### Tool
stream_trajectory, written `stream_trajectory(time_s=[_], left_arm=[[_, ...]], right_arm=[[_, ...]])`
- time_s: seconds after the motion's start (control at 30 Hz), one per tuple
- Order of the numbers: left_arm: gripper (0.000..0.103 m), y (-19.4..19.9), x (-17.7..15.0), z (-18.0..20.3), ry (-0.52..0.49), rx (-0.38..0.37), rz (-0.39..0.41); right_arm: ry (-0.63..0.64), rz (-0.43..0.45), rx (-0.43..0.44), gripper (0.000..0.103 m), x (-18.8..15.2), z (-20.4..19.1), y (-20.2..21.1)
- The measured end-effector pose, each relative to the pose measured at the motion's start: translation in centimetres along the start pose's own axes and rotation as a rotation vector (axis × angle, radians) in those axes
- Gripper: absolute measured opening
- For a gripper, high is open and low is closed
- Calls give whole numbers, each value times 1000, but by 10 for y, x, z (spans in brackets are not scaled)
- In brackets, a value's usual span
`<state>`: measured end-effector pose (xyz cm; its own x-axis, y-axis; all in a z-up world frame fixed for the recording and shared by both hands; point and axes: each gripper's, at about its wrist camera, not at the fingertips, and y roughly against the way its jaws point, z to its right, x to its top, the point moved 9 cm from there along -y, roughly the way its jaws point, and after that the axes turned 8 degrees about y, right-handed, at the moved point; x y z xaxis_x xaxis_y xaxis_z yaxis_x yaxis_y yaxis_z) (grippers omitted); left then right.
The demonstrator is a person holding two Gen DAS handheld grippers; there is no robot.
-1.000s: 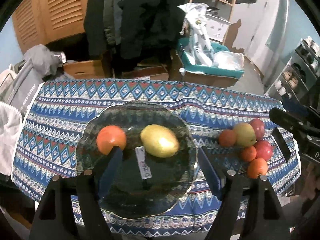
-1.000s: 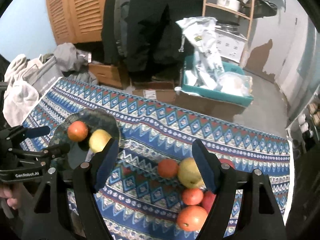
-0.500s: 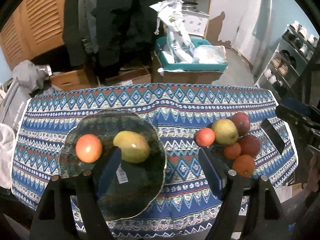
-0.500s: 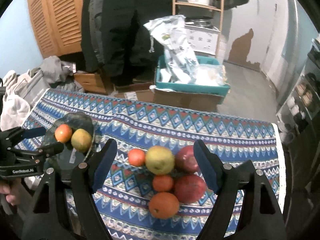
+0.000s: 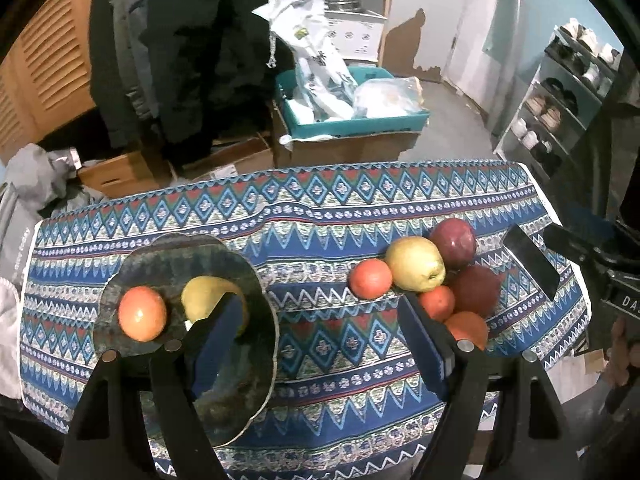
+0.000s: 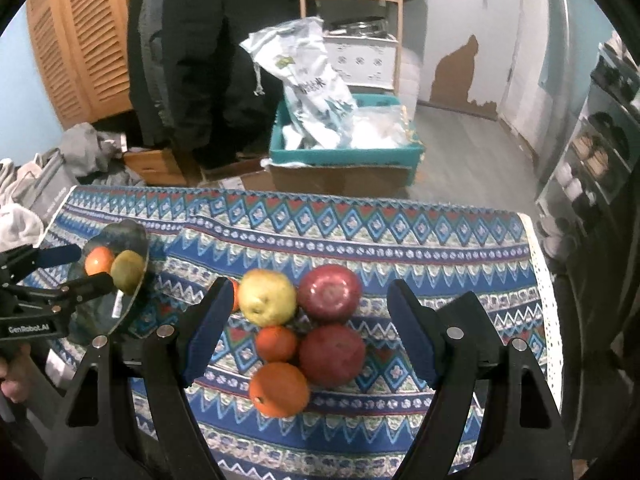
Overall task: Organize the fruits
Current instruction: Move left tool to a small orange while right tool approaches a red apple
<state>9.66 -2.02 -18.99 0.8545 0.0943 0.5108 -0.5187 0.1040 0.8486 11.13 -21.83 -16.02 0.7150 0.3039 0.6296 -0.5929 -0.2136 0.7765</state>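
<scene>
Right wrist view: loose fruit pile (image 6: 304,332) sits mid-cloth, framed by the right gripper (image 6: 310,320), jaws wide and empty. I'd drop straight onto one outer fruit, not the cluster. Left gripper (image 5: 324,336), gaping and empty too, hangs beside the glass plate (image 5: 256,384).

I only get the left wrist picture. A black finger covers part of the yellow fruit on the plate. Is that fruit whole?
Observer: Yes. The right wrist view shows the yellow-green fruit whole, beside the orange fruit on the plate.
Operator: And the other gripper, at my right edge?
Observer: The right gripper is open; in its own view the fruit pile sits between its fingers, nothing gripped.
Operator: The front orange is half hidden too.
Observer: The big orange shows whole and round.
</scene>
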Motion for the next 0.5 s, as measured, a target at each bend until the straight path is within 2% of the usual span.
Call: stream_trajectory(time_s=[0.23,0.5], left_arm=[[81,-18,-4,13,-20,5,-36],[81,-43,-10,16,-41,30,-73]], right_arm=[[-20,-45,4,79,-16,11,-14],[-39,-143,10,79,-44,20,-48]])
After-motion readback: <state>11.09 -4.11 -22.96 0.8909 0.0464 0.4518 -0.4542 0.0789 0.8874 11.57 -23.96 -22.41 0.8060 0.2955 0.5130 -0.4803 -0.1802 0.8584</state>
